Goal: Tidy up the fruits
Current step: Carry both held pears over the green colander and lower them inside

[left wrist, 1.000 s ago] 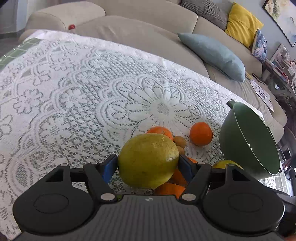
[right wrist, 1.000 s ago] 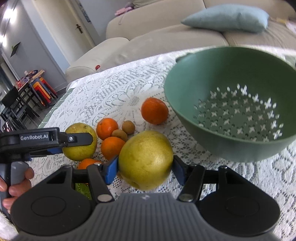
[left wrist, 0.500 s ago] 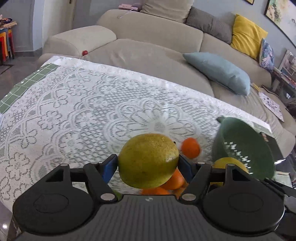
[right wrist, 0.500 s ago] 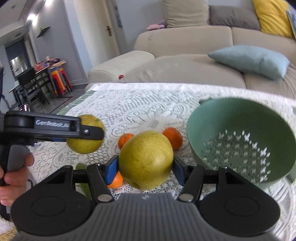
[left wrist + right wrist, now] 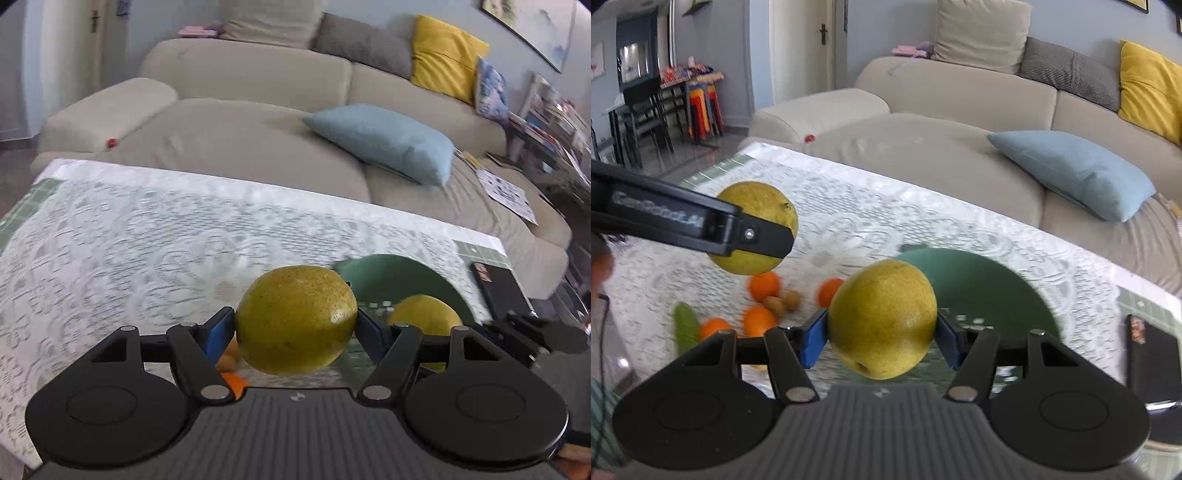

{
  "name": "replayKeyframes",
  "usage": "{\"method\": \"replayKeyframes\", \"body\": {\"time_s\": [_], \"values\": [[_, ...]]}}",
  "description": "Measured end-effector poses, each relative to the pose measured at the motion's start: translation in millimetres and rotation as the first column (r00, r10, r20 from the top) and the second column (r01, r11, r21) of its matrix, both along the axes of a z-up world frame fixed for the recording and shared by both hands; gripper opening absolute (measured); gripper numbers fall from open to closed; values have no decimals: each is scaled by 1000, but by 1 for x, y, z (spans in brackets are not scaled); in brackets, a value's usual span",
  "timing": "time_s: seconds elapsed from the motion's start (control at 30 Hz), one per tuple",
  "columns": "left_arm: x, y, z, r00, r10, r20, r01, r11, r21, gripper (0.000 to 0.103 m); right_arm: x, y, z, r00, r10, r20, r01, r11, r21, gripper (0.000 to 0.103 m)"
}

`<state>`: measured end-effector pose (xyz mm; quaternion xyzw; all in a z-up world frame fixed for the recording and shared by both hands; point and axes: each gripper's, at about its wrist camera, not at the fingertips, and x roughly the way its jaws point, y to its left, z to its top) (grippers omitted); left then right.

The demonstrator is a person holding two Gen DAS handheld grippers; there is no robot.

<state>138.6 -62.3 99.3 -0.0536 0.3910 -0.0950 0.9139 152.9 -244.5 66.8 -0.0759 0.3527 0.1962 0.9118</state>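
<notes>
Above the lace tablecloth point(image 5: 147, 236), left tongs point(image 5: 295, 332) and right tongs point(image 5: 882, 338) each clamp a yellow-green fruit point(image 5: 295, 319).

One legible marking only — white lettering "GenRobot.AI", blurred by motion, printed along the black side of the left gripper point(image 5: 753, 225) where it crosses the right wrist view. The papers on the sofa point(image 5: 506, 192) and the dark flat object at the table's far right edge point(image 5: 1152, 354) carry print too small and smeared to read — no numbers or signs are decipherable.
</notes>
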Motion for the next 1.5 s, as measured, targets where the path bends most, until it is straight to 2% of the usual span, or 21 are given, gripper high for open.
{"method": "replayKeyframes", "body": {"time_s": [0.2,0.43,0.63,0.93,1.37,1.5], "values": [[24,-47,-2,994,-95,-57,97,994,47,81,30,-30,-7,998,10,-60,-13,998,-58,59],[51,-82,-21,973,-170,-155,188,976,111,81,55,-44,-30,988,46,-149,-64,991,-118,59],[70,-93,-42,946,-215,-243,254,957,142,81,69,-43,-45,975,92,-201,-130,974,-183,59],[88,-106,-57,899,-295,-324,368,909,193,81,80,-43,-63,949,126,-290,-184,966,-182,59],[101,-119,-83,845,-327,-424,445,869,216,81,86,-34,-79,928,155,-338,-237,947,-217,59],[102,-120,-86,843,-324,-430,447,867,222,81,87,-32,-81,923,164,-348,-252,941,-225,59]]}}
